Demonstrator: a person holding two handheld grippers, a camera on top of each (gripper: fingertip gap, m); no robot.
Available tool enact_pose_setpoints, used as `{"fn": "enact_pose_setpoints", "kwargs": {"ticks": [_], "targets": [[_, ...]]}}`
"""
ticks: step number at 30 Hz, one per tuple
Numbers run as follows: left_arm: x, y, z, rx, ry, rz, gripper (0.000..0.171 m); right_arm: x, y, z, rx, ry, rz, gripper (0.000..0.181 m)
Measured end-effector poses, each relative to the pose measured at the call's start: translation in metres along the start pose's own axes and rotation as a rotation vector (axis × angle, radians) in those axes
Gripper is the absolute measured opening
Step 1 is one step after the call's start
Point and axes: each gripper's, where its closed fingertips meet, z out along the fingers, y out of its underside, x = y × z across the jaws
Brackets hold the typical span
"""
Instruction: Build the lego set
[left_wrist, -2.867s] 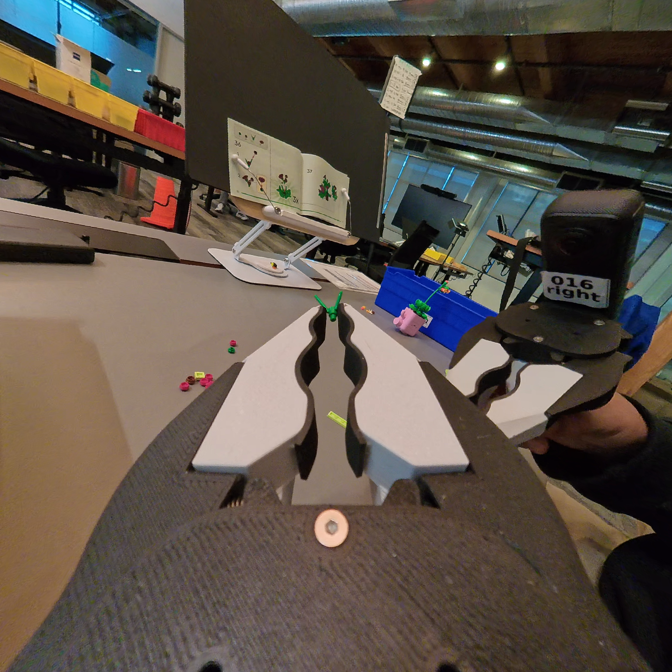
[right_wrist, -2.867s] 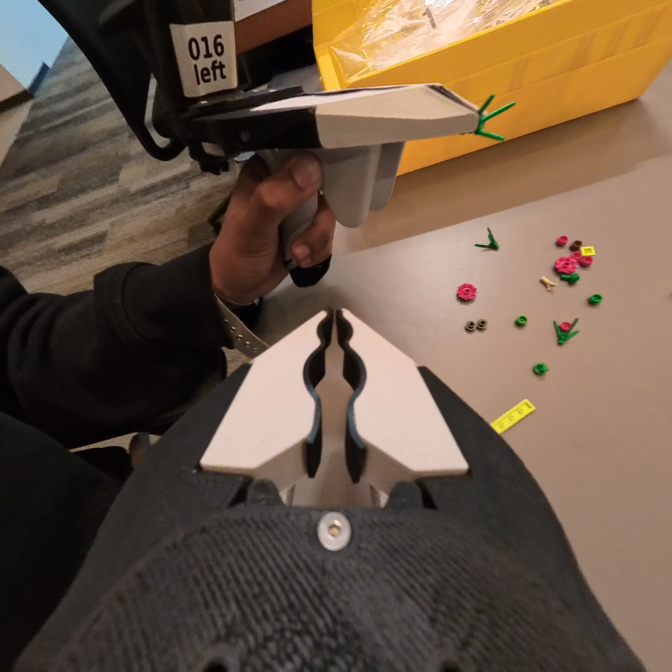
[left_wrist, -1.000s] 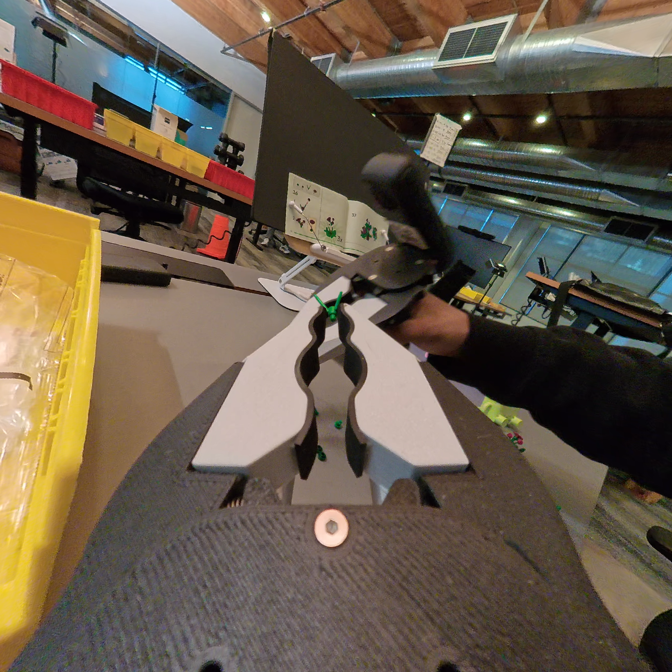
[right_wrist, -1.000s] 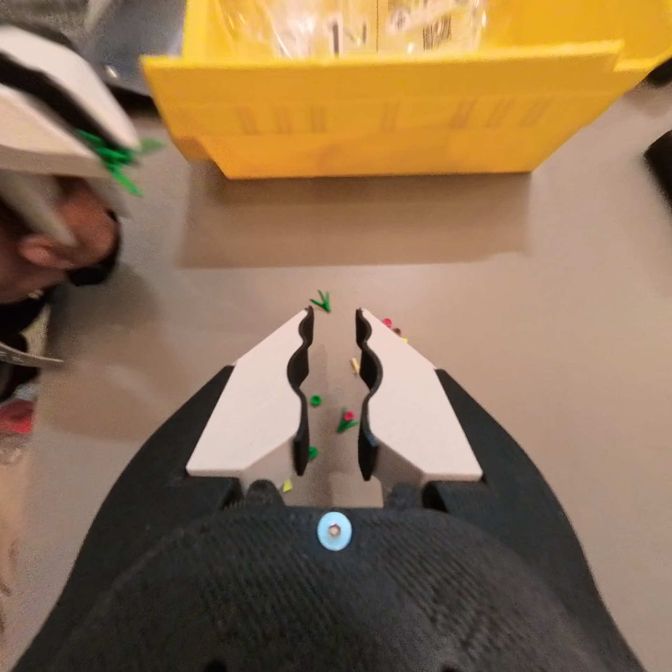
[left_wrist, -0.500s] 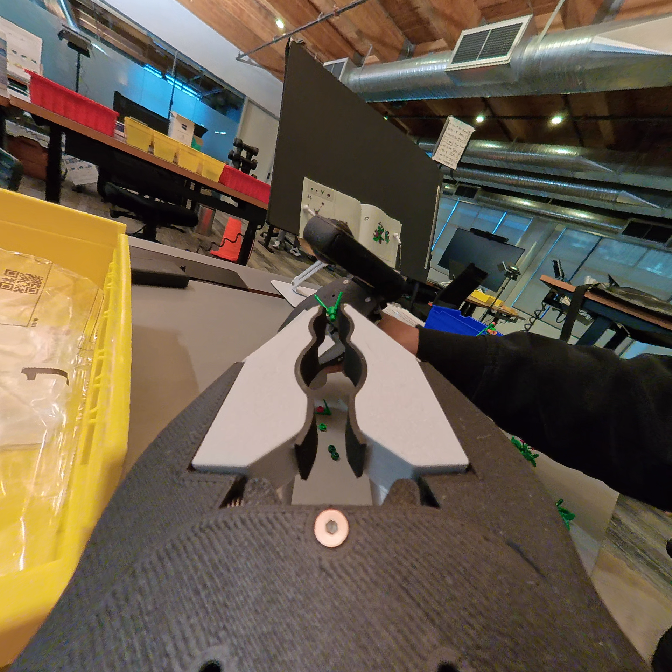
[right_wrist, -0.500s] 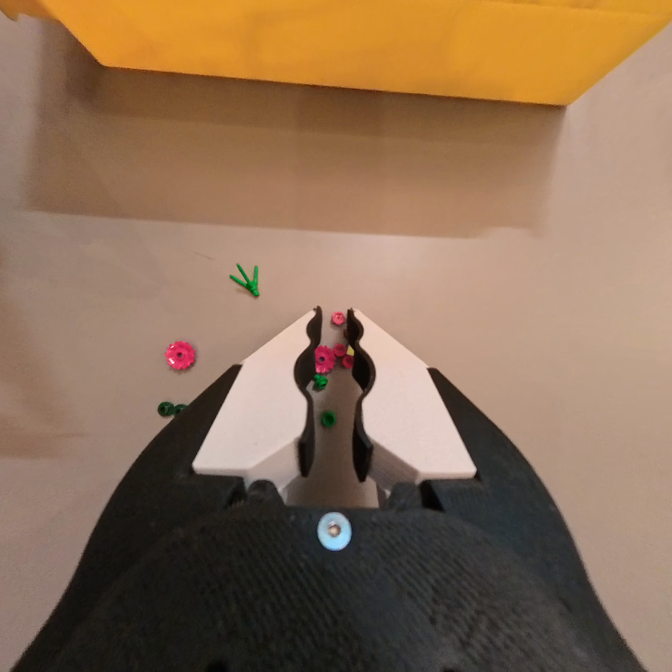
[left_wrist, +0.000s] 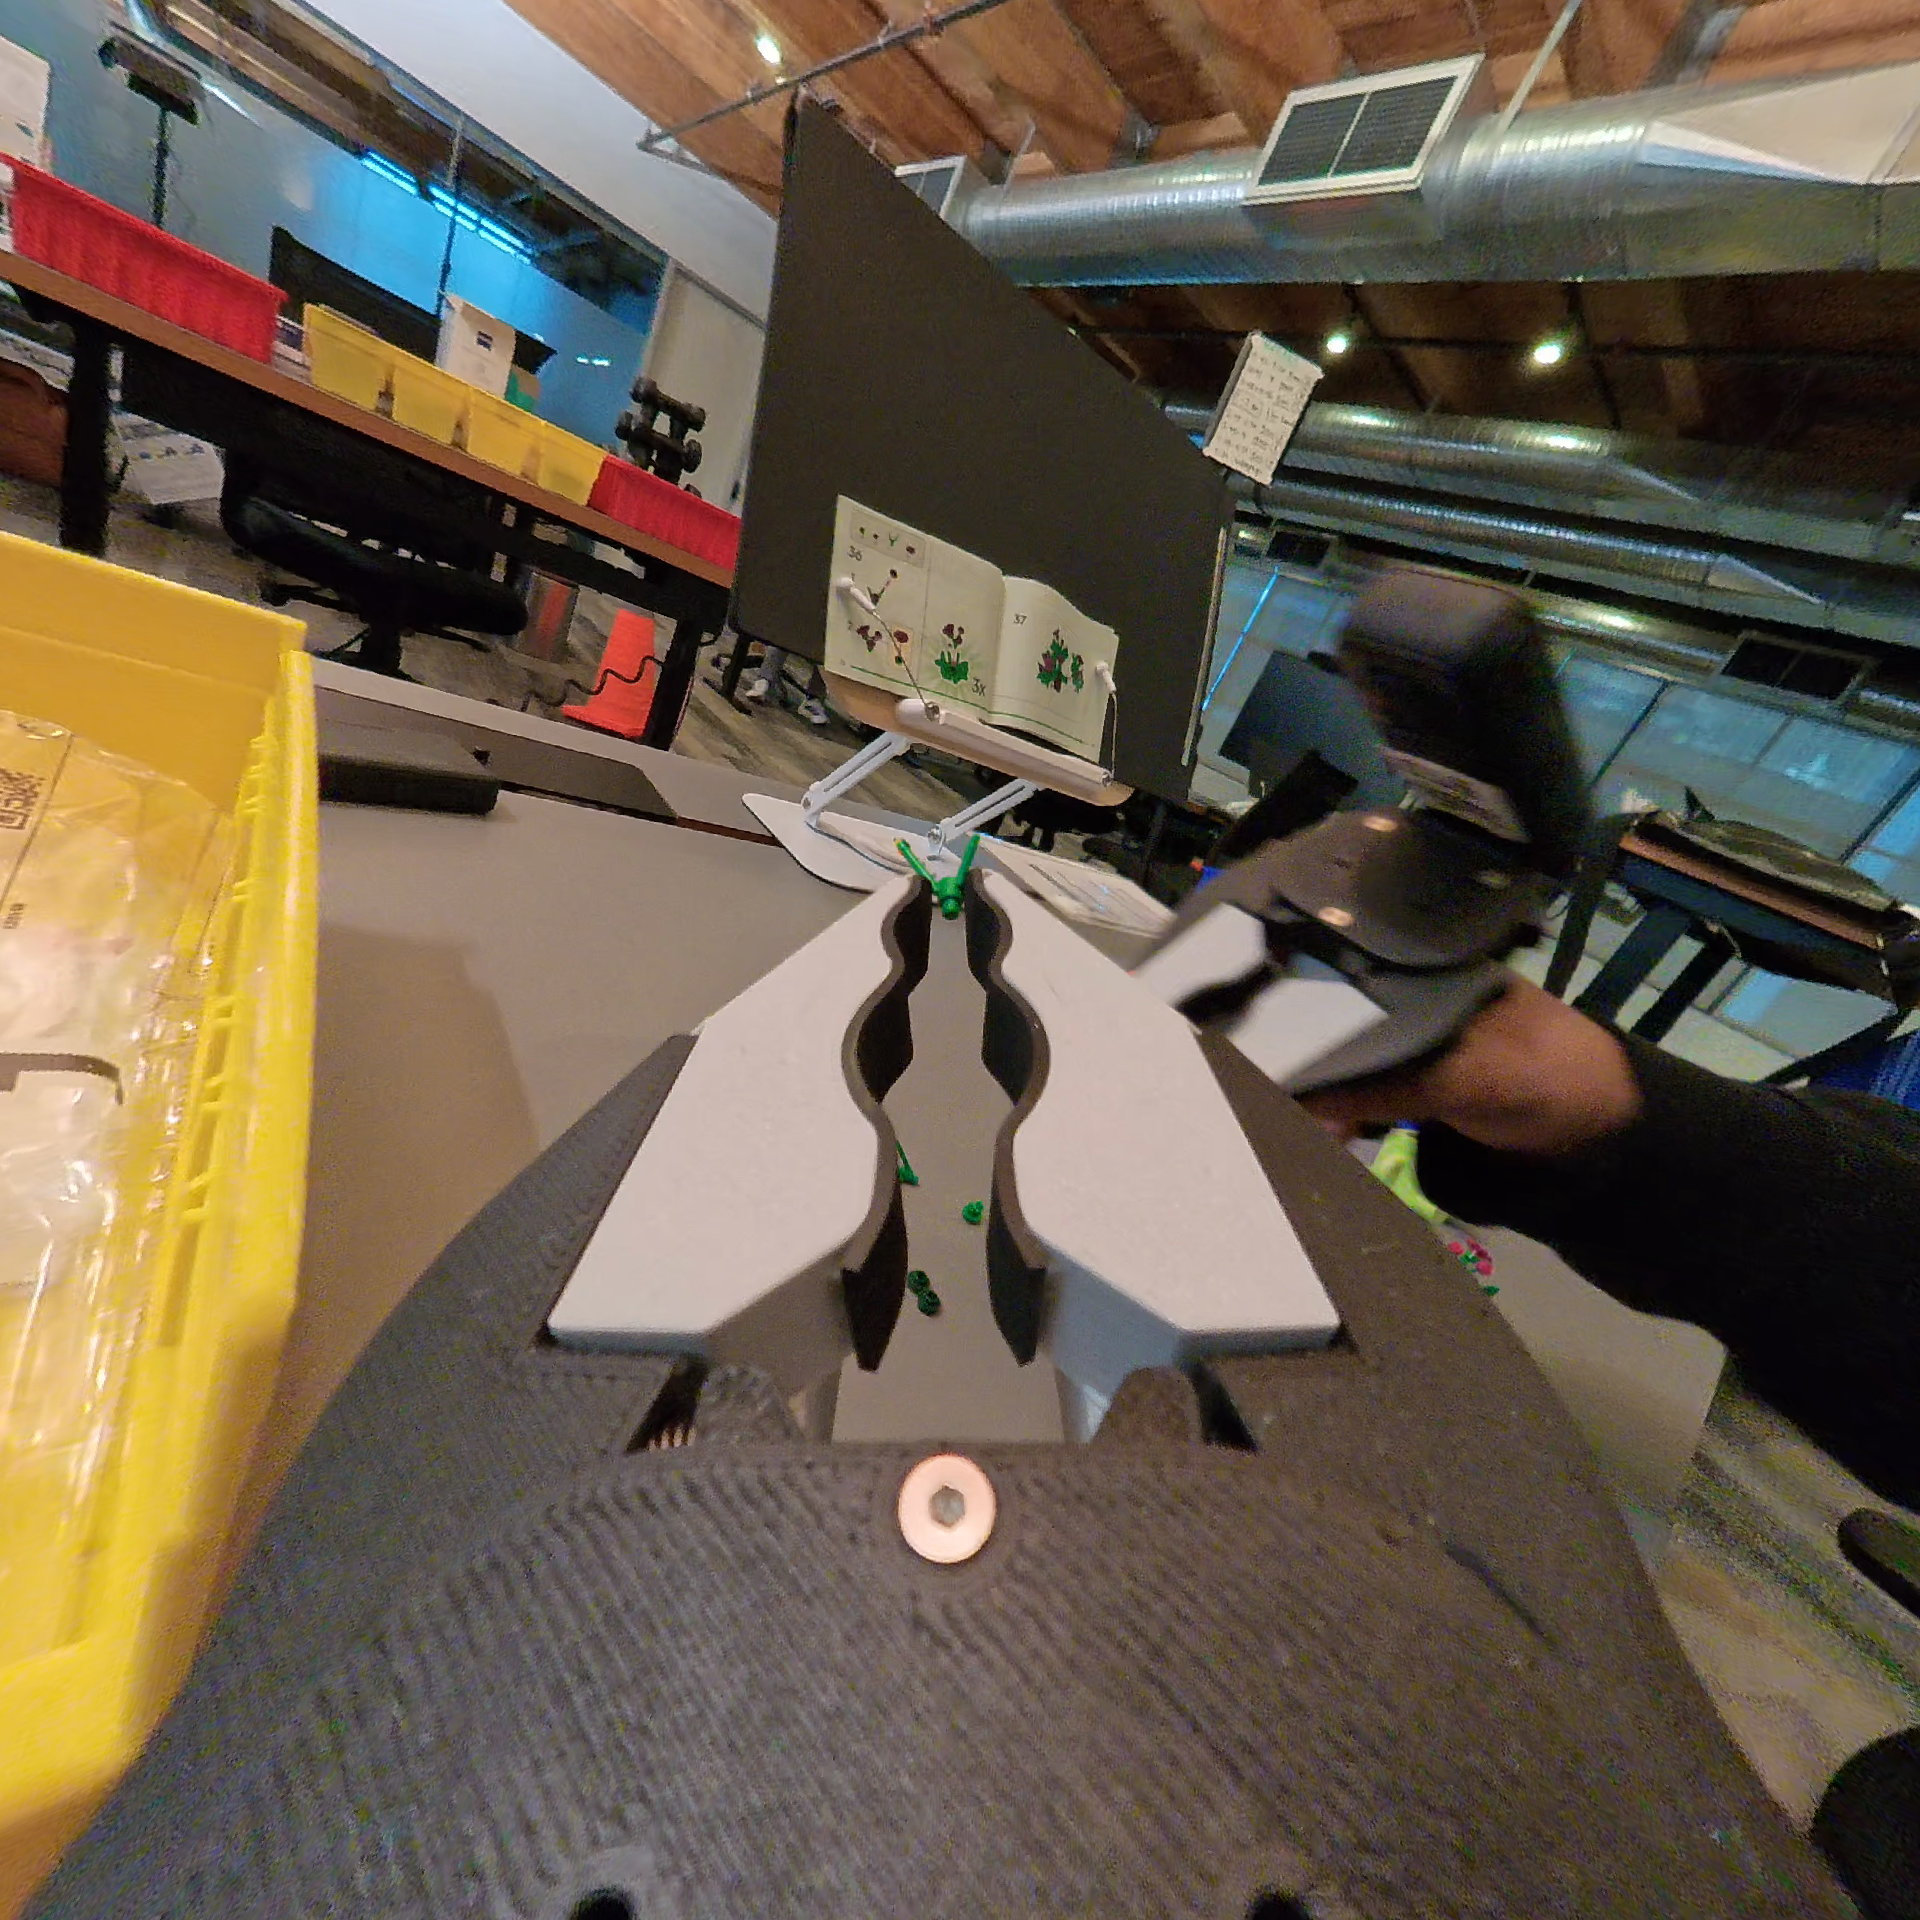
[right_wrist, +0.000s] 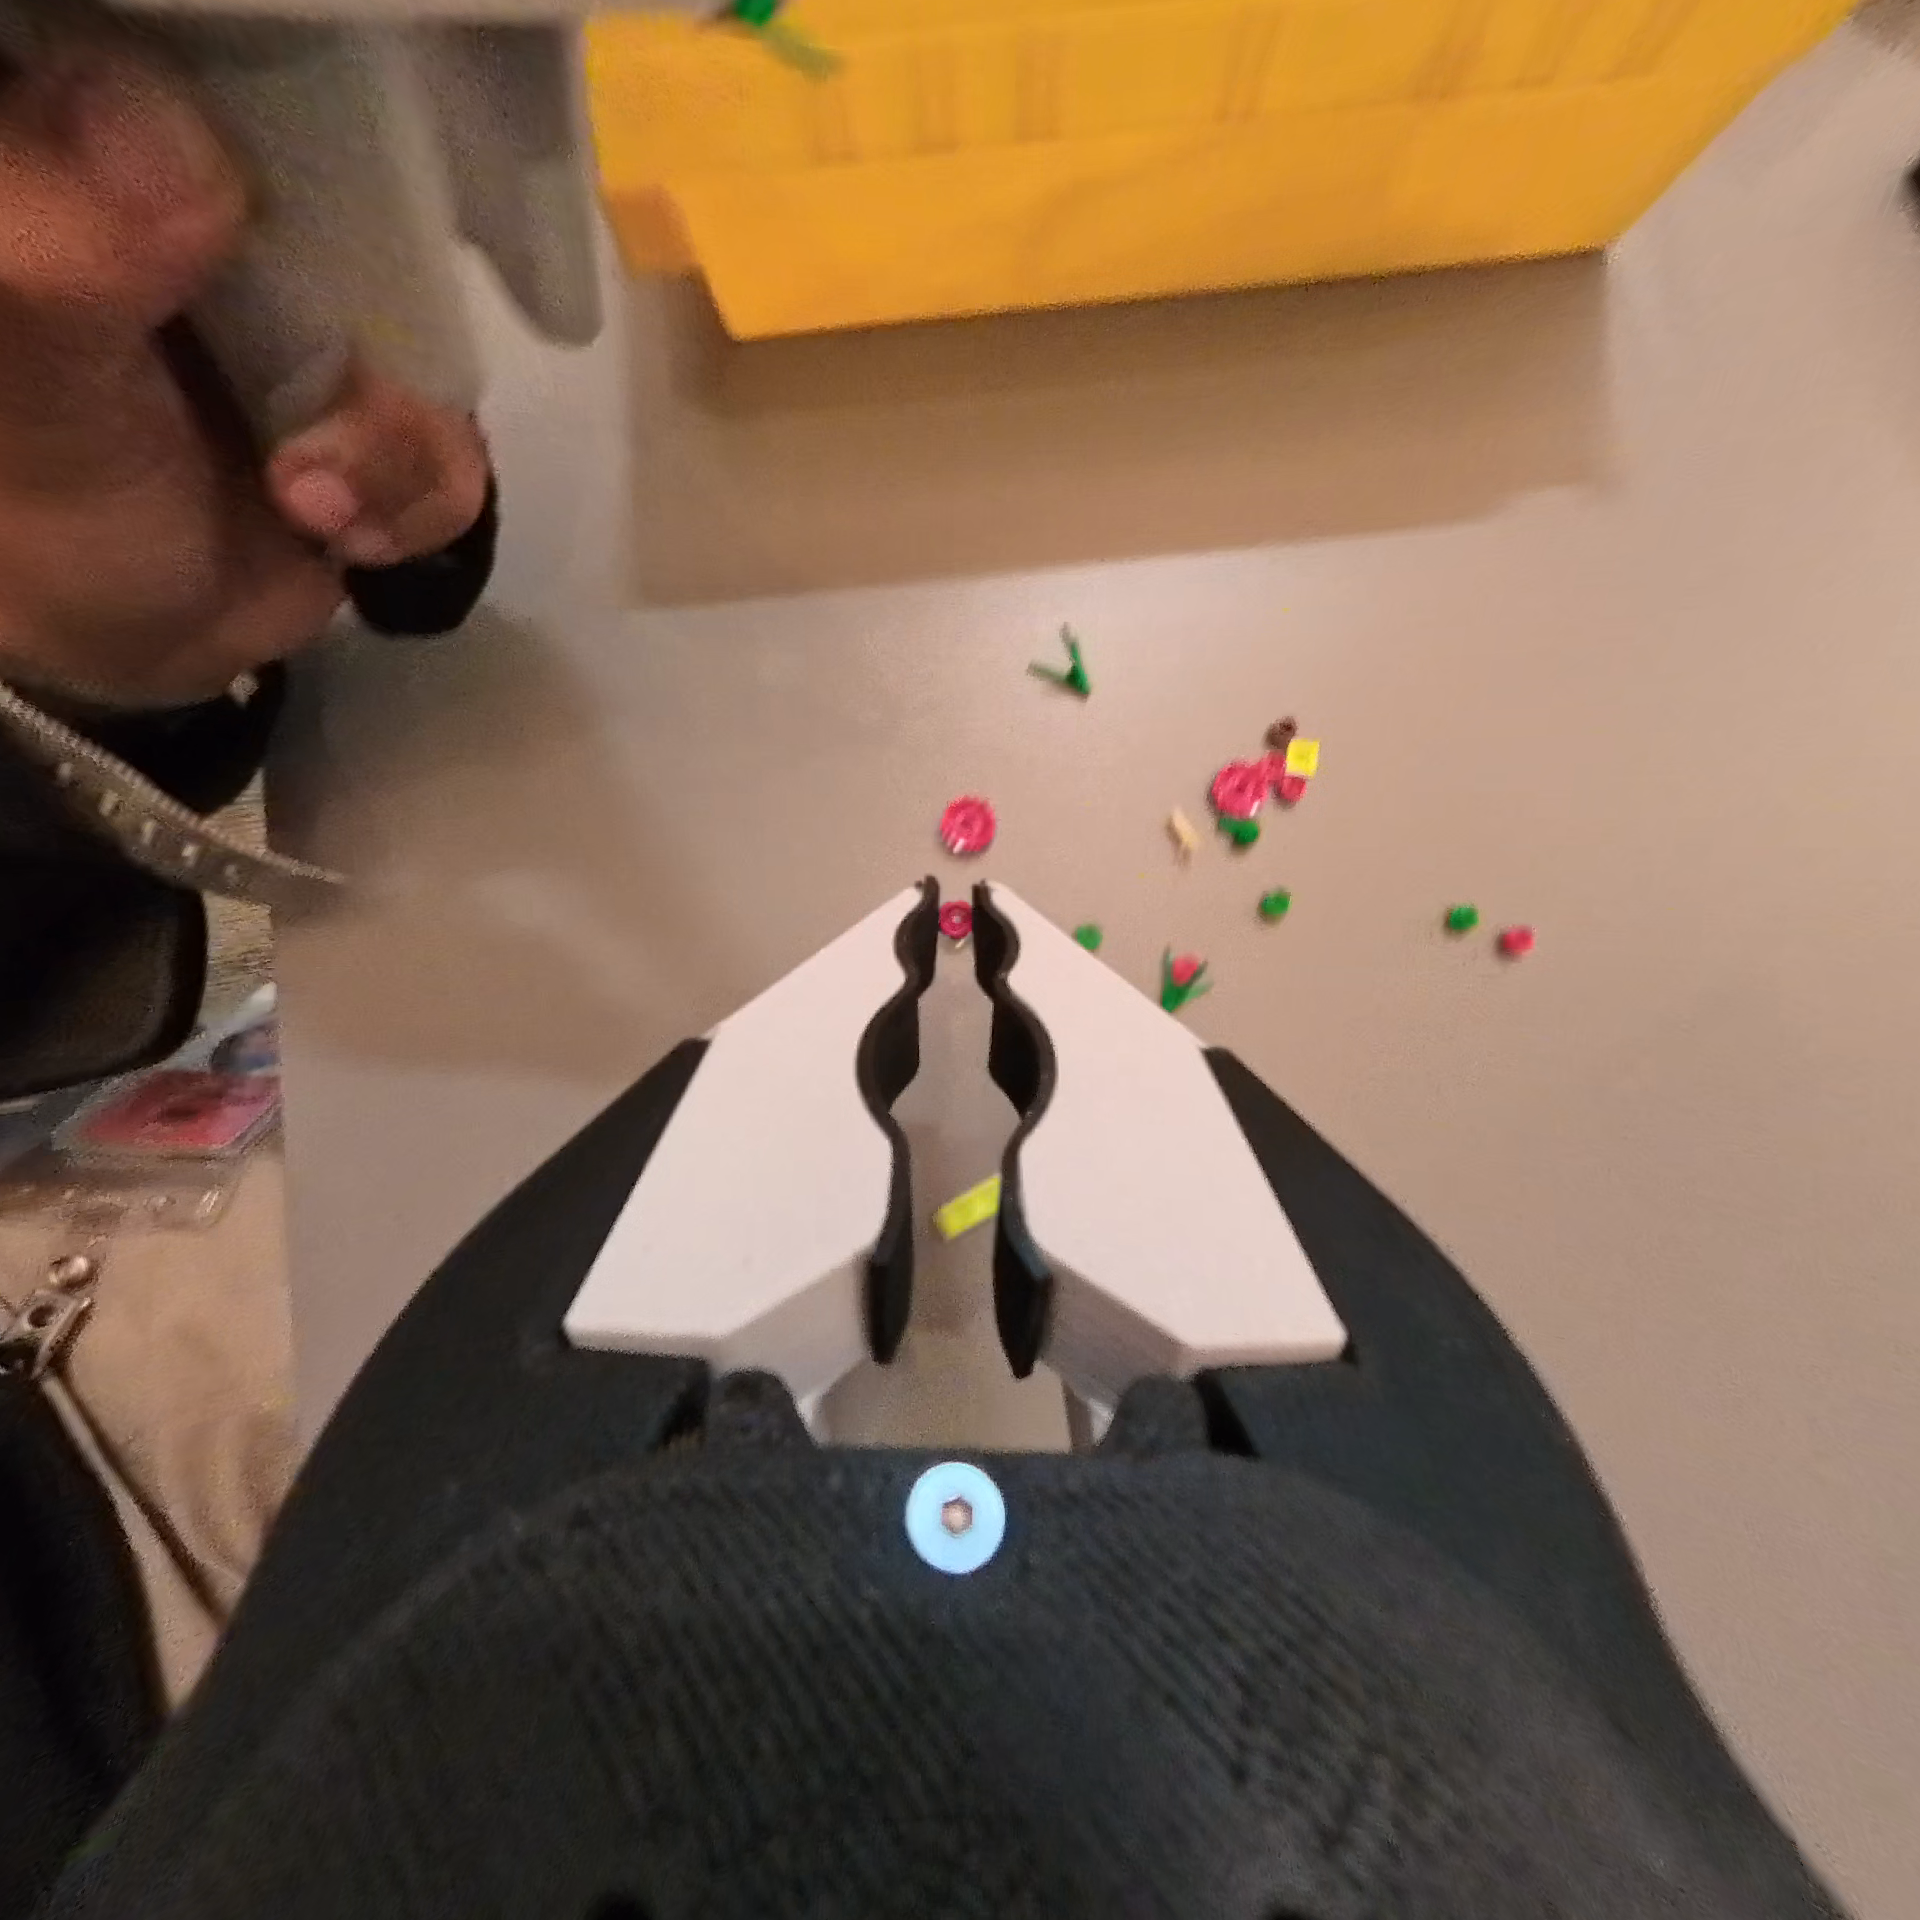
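My left gripper (left_wrist: 943, 885) is shut on a small green three-pronged stem piece (left_wrist: 943, 871), held up above the grey table (left_wrist: 582, 987). My right gripper (right_wrist: 954, 906) is shut on a tiny pink round piece (right_wrist: 954, 918), held above the table. Loose pieces lie on the table beyond it: a pink flower (right_wrist: 966, 824), a green stem (right_wrist: 1065, 670), a pink cluster (right_wrist: 1242, 787), and a green stem with a pink bud (right_wrist: 1182, 977). The right gripper also shows blurred at the right of the left wrist view (left_wrist: 1153, 961). The left gripper's green stem shows at the top of the right wrist view (right_wrist: 764, 19).
A yellow bin (left_wrist: 156, 935) with plastic bags stands left of the loose pieces; it also shows in the right wrist view (right_wrist: 1143, 156). An open instruction booklet (left_wrist: 966, 655) sits on a white stand before a black divider panel (left_wrist: 987, 416). A yellow plate (right_wrist: 968, 1210) lies under my right fingers. Across from one pair of fingers to the other is roughly 11 cm.
My right gripper closed on a tiny pink piece from the cluster and lifted away from the table toward the left gripper. My left gripper still holds the green stem.
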Motion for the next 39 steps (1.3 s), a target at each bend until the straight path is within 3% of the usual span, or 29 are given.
{"fn": "enact_pose_setpoints", "kwargs": {"ticks": [7,11,14,17,27,35,39], "targets": [[0.022,0.023,0.018,-0.089,0.05,0.037,0.005,-0.061,0.08,-0.031,-0.026,0.101,0.129,0.004],[0.036,0.036,0.027,-0.137,0.085,0.056,0.005,-0.034,0.156,-0.047,-0.241,0.335,0.152,0.004],[0.042,0.043,0.03,-0.168,0.096,0.074,0.005,-0.055,0.147,-0.05,-0.11,0.19,0.264,0.004],[0.043,0.045,0.031,-0.173,0.1,0.075,0.005,-0.065,0.14,-0.051,-0.06,0.143,0.292,0.004],[0.043,0.043,0.03,-0.161,0.117,0.048,0.005,-0.05,0.149,-0.078,-0.057,0.323,0.21,0.006],[0.044,0.045,0.032,-0.165,0.125,0.031,0.005,-0.06,0.163,-0.064,-0.069,0.242,0.355,0.011],[0.044,0.046,0.032,-0.172,0.121,0.038,0.005,-0.062,0.164,-0.062,-0.062,0.229,0.344,0.009]]}}
